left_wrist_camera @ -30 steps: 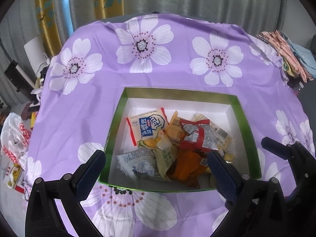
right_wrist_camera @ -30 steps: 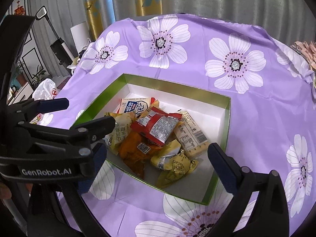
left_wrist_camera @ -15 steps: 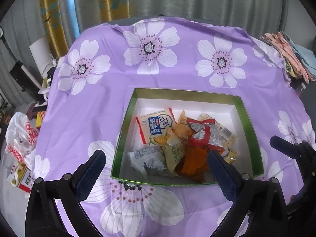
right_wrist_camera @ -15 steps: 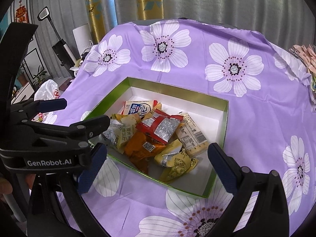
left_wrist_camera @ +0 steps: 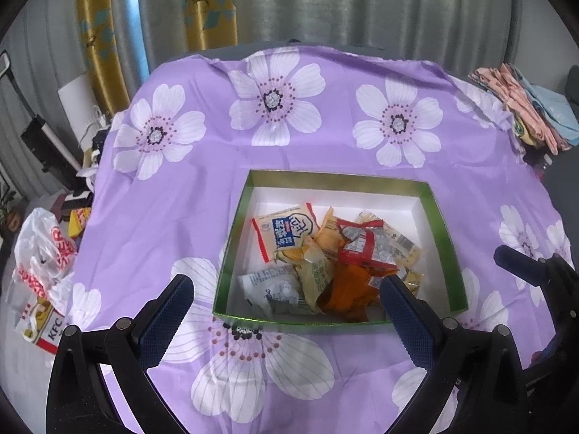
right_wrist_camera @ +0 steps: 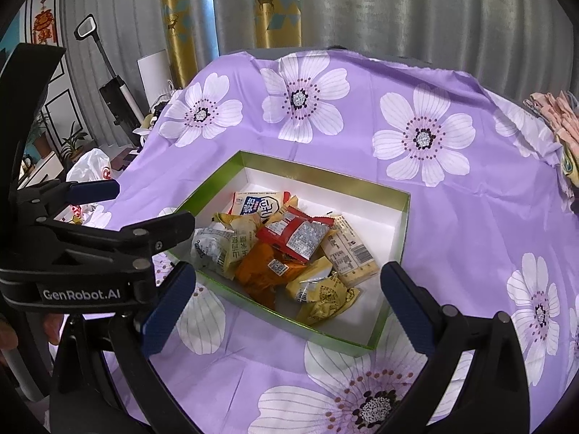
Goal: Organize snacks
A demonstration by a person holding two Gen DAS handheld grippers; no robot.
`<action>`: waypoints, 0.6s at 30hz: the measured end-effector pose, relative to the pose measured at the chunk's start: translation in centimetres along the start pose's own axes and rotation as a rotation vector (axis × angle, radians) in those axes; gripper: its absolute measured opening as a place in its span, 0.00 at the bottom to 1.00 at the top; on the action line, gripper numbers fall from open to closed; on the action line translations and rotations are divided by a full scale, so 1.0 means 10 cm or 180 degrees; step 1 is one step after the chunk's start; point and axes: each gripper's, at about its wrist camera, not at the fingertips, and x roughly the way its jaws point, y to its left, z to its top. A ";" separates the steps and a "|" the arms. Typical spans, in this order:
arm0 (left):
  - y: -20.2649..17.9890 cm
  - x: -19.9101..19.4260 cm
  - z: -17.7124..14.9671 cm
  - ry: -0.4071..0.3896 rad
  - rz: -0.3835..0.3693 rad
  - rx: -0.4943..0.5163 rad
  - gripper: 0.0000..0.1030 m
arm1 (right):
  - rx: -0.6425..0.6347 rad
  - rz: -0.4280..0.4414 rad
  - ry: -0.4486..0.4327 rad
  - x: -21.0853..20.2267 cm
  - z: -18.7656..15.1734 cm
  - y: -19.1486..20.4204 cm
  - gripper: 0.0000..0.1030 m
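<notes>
A green-walled box (left_wrist_camera: 439, 224) with a white floor sits on the purple flowered cloth; it also shows in the right wrist view (right_wrist_camera: 404, 224). Several snack packets lie piled inside: a white and blue packet (left_wrist_camera: 286, 231), a red packet (left_wrist_camera: 365, 246), an orange packet (left_wrist_camera: 347, 289) and a grey packet (left_wrist_camera: 271, 285). In the right wrist view the red packet (right_wrist_camera: 298, 235) lies on top of the pile. My left gripper (left_wrist_camera: 286, 311) is open and empty, above the box's near edge. My right gripper (right_wrist_camera: 286, 296) is open and empty, near the box's near side.
The purple flowered cloth (left_wrist_camera: 202, 195) covers the table and drops off at its edges. A white and red plastic bag (left_wrist_camera: 43, 256) lies off the left side. Folded cloths (left_wrist_camera: 524, 108) are stacked at the far right. Curtains hang behind the table.
Both grippers have drawn back and up from the box, so it looks smaller and farther. The packets have not moved. Both grippers stay open.
</notes>
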 end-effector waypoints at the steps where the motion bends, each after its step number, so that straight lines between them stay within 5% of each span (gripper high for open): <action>1: 0.00 -0.03 0.00 -0.0021 0.0002 -0.0008 0.99 | -0.0006 -0.0004 -0.0008 -0.02 0.00 0.00 1.00; 18: 0.03 -0.36 -0.01 -0.0181 0.0028 0.0004 0.99 | -0.0101 -0.0065 -0.0199 -0.42 0.03 0.12 1.00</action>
